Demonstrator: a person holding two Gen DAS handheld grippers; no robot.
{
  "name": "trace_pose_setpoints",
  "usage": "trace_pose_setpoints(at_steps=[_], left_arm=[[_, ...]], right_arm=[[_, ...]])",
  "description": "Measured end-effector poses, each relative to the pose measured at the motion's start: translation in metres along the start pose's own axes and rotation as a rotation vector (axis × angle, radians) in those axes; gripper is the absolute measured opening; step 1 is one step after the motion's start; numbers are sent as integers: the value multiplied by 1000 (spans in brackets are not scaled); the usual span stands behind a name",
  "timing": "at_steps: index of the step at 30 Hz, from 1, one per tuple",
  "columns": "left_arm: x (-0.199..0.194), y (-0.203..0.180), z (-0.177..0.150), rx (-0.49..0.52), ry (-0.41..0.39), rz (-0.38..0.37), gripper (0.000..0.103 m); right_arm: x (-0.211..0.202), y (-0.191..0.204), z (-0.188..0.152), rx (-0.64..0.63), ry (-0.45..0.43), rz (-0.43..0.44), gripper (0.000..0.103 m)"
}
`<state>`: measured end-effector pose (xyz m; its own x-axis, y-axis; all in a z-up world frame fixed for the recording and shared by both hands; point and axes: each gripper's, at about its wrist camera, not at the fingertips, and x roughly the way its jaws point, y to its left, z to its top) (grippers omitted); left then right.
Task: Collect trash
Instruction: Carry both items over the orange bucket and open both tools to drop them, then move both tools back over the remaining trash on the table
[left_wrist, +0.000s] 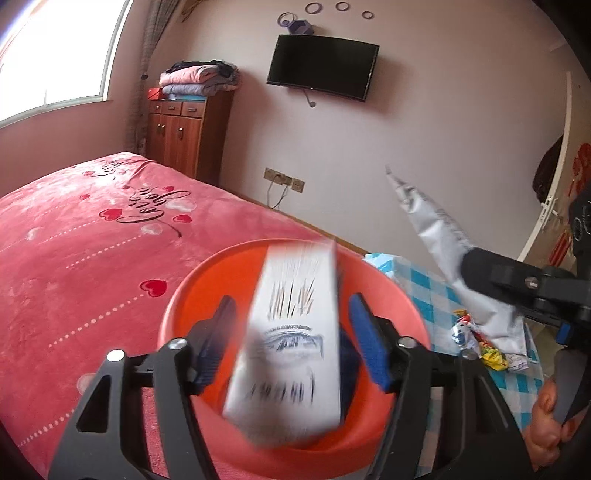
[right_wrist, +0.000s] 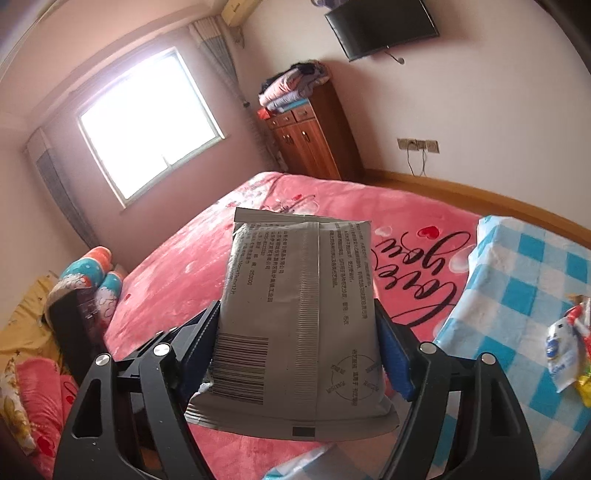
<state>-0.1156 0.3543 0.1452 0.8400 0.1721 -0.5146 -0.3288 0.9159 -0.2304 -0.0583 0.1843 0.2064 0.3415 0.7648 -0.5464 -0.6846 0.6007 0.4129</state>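
- Left wrist view: left tongs (left_wrist: 291, 345) spread fairly wide over the orange bin (left_wrist: 184, 325), blue pads well apart.
- White box (left_wrist: 291, 332) between the pads, motion-blurred, tilted, lower end inside the bin; gap visible on both sides, so not gripped.
- Bin beside the pink bed (left_wrist: 92, 251), next to the checkered desk (left_wrist: 424, 291).
- Right tongs (left_wrist: 480, 269) seen from the side at right, clamped on the silver pouch (left_wrist: 436, 229) sticking up and left.
- More wrappers (left_wrist: 480, 343) lying on the desk.
- Right wrist view: right tongs (right_wrist: 299, 350) wide apart yet pressed on both edges of the silver pouch (right_wrist: 299, 317), barcode side up, pouch upright between pads, held over the bed (right_wrist: 177, 280).
- Desk (right_wrist: 517, 295) at right with small wrappers (right_wrist: 569, 343) on it.
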Motion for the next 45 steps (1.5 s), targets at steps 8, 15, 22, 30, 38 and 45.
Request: trace_pose_setpoints(at_steps=[8,15,22,30,38,45], left_arm=[[4,13,-5,-17,9,61,90],[-2,8,-6,-3,-9,53,95],[-3,-4,-11,16,5,38,96],[-11,-28,-16,48,5,-32,97],[-18,-55,-25,102,2,-82,97],[-22,-77,-35,124,14,-124,97]], right_arm=[[3,-22,-5,103,-36,22,93],[-27,-52,-23,176,-94,-62,94],[-46,-78,-55,211,-93,-162,94],[-67,-93,-88,214,-115,-251,96],[-86,-105,-109,209,-147,-312,96],[-111,-120,-128,224,-216,-335,96]])
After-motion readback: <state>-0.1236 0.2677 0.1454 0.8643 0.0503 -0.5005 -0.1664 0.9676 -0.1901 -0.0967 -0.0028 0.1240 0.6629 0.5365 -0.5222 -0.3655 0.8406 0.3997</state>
